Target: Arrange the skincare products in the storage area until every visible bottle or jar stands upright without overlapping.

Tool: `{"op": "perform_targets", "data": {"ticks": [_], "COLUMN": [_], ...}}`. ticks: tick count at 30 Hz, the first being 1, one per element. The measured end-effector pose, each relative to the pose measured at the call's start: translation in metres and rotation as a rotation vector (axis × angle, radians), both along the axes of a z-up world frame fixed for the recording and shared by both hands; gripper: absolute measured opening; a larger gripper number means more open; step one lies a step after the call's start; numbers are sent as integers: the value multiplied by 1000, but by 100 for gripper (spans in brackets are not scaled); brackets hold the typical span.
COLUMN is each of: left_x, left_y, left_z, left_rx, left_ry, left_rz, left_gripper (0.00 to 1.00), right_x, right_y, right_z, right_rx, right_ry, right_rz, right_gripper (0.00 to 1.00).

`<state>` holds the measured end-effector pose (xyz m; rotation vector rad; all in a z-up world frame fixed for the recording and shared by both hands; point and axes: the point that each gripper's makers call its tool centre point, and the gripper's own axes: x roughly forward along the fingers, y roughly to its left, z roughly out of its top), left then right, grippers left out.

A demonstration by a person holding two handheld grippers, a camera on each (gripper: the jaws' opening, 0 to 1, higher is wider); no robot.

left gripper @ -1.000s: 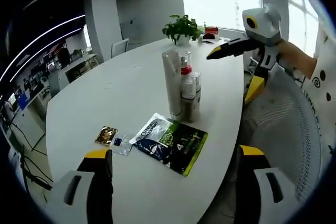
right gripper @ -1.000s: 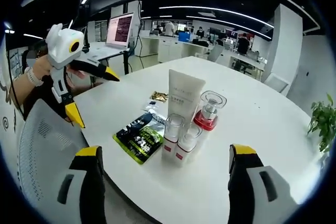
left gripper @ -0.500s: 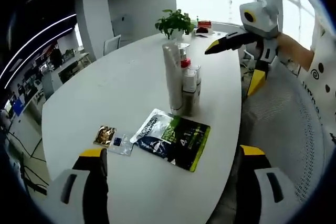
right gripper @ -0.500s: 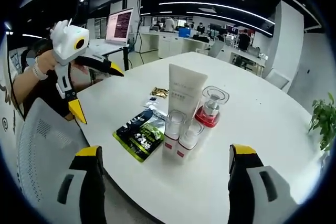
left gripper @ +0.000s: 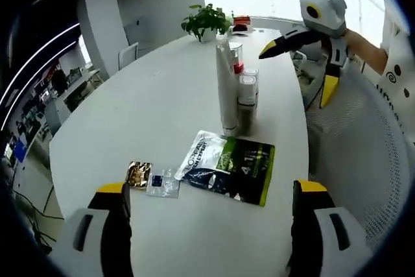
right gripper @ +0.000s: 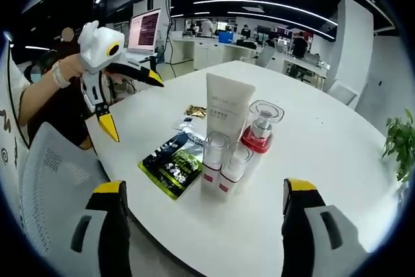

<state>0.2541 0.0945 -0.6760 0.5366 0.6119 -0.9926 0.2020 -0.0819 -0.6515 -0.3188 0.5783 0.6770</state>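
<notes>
The four standing products sit packed together, so the main risk is a knock-on fall: the tall white tube stands on its narrow cap end and looks top-heavy, and a finger brushing it, or nudging a neighbour into it, could topple the whole cluster. The two small clear-capped bottles are touching or nearly so, leaving little room to slip a finger between them. A slide toward the near edge of the white surface is another hazard.

The cluster stands upright near the middle of the surface: the tube, a red-based jar with a clear top just beside it, and the small bottles in front. A dark green sachet lies flat close by, with two small packets beyond it.

The left gripper and right gripper both hang back with fingers spread wide, holding nothing.
</notes>
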Motion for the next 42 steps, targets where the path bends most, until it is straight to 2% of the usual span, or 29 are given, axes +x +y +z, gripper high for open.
{"op": "perform_targets", "data": {"ticks": [7, 14, 19, 22, 24, 27, 32, 35, 38, 40, 42], "left_x": [6, 18, 28, 36, 40, 44, 55, 65, 68, 69, 71], "left_y": [-3, 5, 6, 8, 10, 8, 9, 10, 7, 6, 8], "left_z": [-3, -13, -15, -18, -21, -23, -28, -30, -30, -32, -35], "left_rx": [44, 127, 144, 178, 195, 223, 252, 290, 297, 326, 397], "left_ry": [-6, -25, -28, -46, -46, -70, -80, -118, -132, -137, -169], "left_rz": [-25, -106, -142, -190, -201, -261, -296, -323, -354, -376, -449], "left_gripper": [99, 99, 98, 98, 97, 95, 90, 85, 84, 84, 84], "right_x": [0, -2, -6, -6, -7, -8, -13, -13, -13, -12, -12], "right_y": [-3, -2, 0, -1, -1, -1, 3, 3, 2, 1, 1], "right_z": [-2, -4, -8, -9, -10, -10, -14, -15, -16, -17, -17], "right_rx": [4, 17, 40, 48, 59, 65, 82, 90, 95, 97, 102], "right_ry": [8, 19, 39, 45, 49, 53, 73, 79, 80, 82, 84], "right_rz": [-9, -1, 8, 5, 5, 9, 28, 27, 21, 17, 14], "right_gripper": [93, 88, 82, 81, 79, 79, 76, 75, 74, 74, 74]}}
